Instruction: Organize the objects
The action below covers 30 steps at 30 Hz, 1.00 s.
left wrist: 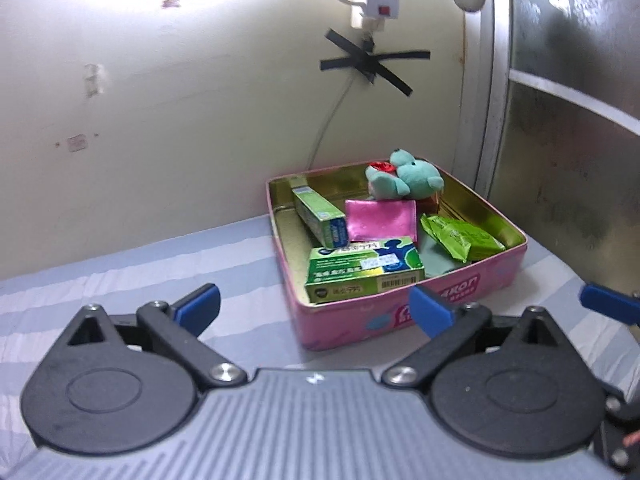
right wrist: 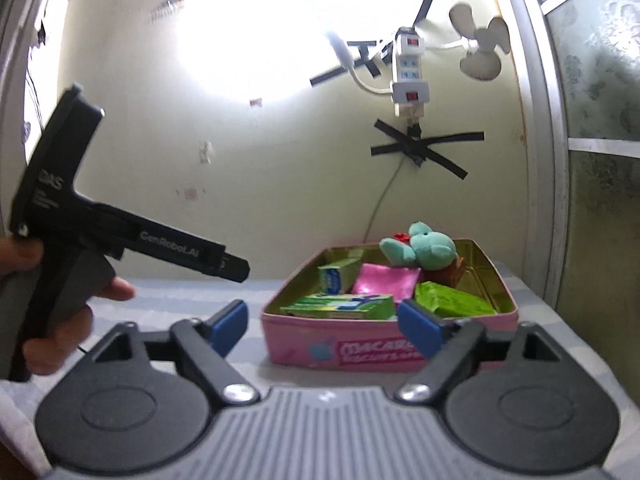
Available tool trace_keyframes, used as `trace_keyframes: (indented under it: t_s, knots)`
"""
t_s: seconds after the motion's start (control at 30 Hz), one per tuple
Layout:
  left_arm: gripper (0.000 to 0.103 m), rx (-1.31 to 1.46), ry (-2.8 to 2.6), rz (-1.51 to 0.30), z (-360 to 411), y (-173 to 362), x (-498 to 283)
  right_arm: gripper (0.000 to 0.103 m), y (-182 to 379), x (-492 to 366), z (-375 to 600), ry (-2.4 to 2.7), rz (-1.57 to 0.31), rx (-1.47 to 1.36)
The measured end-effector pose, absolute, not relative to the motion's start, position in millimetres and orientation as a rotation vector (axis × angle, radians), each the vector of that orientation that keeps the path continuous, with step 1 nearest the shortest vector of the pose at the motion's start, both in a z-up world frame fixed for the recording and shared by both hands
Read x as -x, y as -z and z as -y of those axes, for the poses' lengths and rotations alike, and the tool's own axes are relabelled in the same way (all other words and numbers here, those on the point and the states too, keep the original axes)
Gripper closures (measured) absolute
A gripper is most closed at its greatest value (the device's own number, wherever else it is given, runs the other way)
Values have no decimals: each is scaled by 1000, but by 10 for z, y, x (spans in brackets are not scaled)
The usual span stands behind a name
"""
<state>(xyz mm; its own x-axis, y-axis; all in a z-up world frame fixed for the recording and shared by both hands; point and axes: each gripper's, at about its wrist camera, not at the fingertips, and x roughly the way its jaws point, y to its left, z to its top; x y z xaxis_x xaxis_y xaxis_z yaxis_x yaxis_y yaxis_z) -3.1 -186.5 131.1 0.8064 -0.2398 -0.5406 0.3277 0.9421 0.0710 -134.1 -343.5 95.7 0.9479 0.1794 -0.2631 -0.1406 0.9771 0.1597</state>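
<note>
A pink tin [left wrist: 460, 300] stands on the striped bed by the wall. In it lie a teal plush toy [left wrist: 412, 178], a pink pouch [left wrist: 380, 220], a slim green carton [left wrist: 320, 216], a green box with a barcode [left wrist: 360, 272] and a green packet [left wrist: 460, 238]. My left gripper [left wrist: 316, 311] is open just short of the tin's near corner, holding nothing. My right gripper [right wrist: 324, 329] is also open and empty, facing the tin's [right wrist: 300, 344] front wall, with the plush toy [right wrist: 424, 252] at the back.
A hand [right wrist: 64, 332] holds the left tool's black body [right wrist: 160, 246] at the left of the right wrist view. A power strip [right wrist: 408, 76] and cable are taped to the wall. A framed glass panel [left wrist: 568, 140] closes the right side. The striped sheet [left wrist: 120, 272] stretches left.
</note>
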Motion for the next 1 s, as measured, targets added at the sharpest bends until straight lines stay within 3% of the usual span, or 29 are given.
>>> trace_keyframes:
  t_s: [0.53,1.0]
  knots:
    - [0,-246,206,-461,1690,-1240,591,1,-1001,1875,3197,-127,-239,-244]
    - [0,-169,221,-566,1596,-905,784,0,-836,1879,3323,-93,-266,-306]
